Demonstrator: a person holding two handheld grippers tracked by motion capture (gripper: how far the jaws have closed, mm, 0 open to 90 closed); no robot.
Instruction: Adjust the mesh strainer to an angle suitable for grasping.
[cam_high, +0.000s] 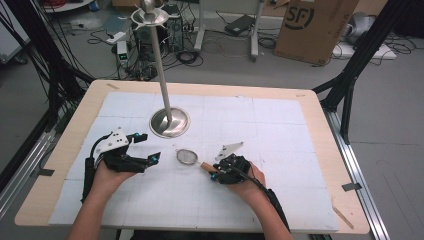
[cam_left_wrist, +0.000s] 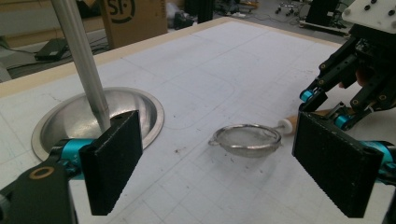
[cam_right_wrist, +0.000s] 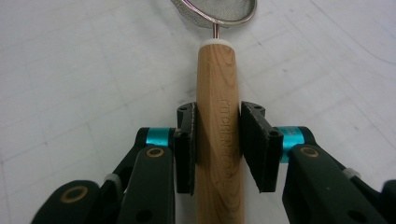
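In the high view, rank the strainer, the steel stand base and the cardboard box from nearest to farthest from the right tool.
1. Strainer: its wooden handle is clamped in the right tool, mesh bowl just to its left.
2. Steel stand base: farther back and left on the mat.
3. Cardboard box: on the floor beyond the table, at the right.

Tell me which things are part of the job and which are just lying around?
Part of the job:
- small mesh strainer, wooden handle
- right hand-held gripper, shut on that handle
- left hand-held gripper, open

Just lying about:
- metal stand with its pole
- cardboard box on the floor
- cables
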